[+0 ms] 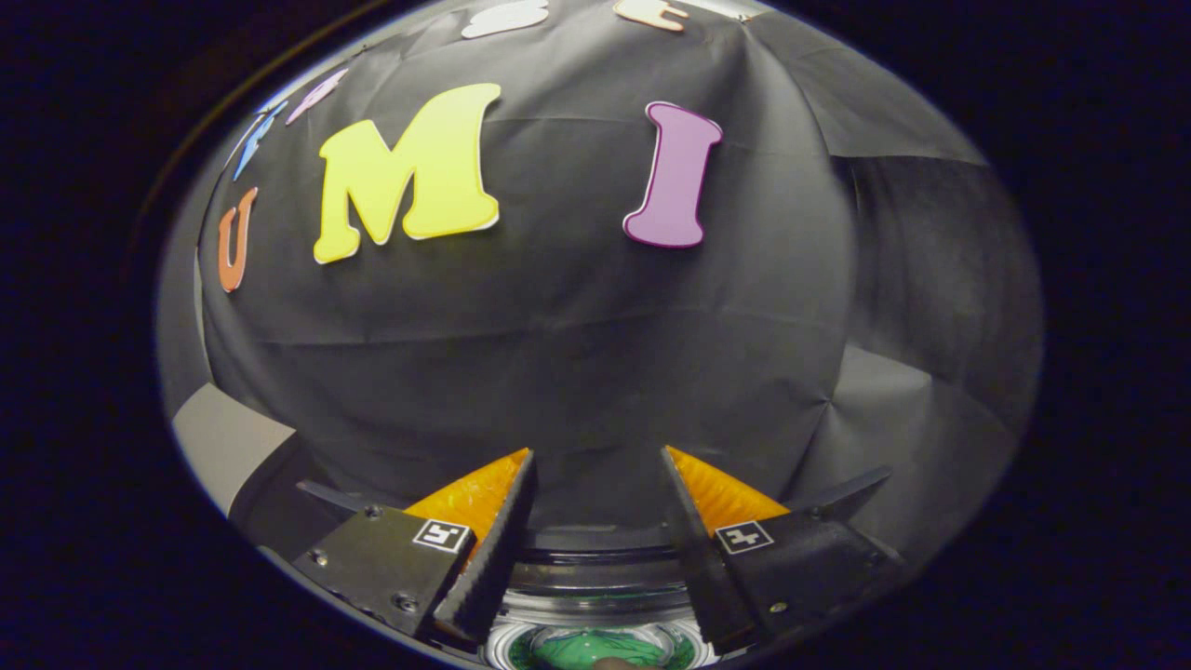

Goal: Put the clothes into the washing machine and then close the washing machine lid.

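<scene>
The claw (595, 461) is hanging wide open with nothing held, its 2 fingers (493, 549) spreading apart. Between and below them, the washing machine (595, 596) is showing its round opening, with something green (595, 647) sitting inside. Beyond the fingers, the booth's black cloth wall (577, 354) is rising.

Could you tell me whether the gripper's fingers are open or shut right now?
Open: the gripper fingers stand apart, gripping nothing, with the booth wall showing between them.
</scene>
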A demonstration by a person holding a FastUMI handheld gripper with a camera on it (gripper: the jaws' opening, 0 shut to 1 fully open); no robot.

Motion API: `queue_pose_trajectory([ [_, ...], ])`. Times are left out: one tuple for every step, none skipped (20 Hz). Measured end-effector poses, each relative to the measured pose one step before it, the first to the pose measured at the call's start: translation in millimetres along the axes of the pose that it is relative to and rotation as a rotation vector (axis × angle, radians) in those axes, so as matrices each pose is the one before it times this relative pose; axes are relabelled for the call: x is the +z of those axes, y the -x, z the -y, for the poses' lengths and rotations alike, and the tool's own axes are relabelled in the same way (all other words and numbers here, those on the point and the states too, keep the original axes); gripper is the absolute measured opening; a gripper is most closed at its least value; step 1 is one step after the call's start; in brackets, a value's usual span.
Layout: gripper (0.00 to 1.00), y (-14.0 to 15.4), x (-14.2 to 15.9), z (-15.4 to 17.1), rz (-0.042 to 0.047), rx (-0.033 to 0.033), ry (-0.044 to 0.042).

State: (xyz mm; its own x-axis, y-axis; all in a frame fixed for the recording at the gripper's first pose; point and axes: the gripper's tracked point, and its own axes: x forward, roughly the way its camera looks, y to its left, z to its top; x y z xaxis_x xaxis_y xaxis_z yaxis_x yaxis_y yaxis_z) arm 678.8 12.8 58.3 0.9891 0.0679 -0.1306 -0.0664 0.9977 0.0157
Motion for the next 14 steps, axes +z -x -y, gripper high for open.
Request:
queue_pose_trajectory([
  [0.82,0.95,0.01,0.12,0.01457,0.00238,-0.00239],
  [0.82,0.25,-0.13,-1.17,0.01056,0.00325,-0.00081],
  [0.82,0.37,0.69,-0.08,0.01336,0.00490,0.00027],
  [0.82,0.13,0.86,-0.36,0.01572,0.00606,-0.00361],
  [0.82,1.09,0.88,-0.44,0.01644,0.00721,0.00050],
  [0.82,1.38,-1.12,0.27,0.00817,0.00126,0.00172],
  [0.82,2.18,-0.35,0.59,0.00375,-0.00157,0.00212],
  [0.82,1.60,-0.97,-0.19,0.00632,0.00036,-0.00101],
  [0.82,1.67,0.37,-0.94,0.01373,0.00233,-0.00104],
  [0.82,2.91,0.56,0.44,0.01477,0.00420,0.00270],
  [0.82,3.46,-0.28,0.01,0.01244,0.00296,0.00136],
  [0.82,3.28,-1.03,-0.02,0.01197,0.00277,0.00004],
  [0.82,3.43,-0.63,0.04,0.01301,0.00217,0.00027],
  [0.82,2.95,0.23,-0.48,0.01372,0.00208,-0.00062],
])
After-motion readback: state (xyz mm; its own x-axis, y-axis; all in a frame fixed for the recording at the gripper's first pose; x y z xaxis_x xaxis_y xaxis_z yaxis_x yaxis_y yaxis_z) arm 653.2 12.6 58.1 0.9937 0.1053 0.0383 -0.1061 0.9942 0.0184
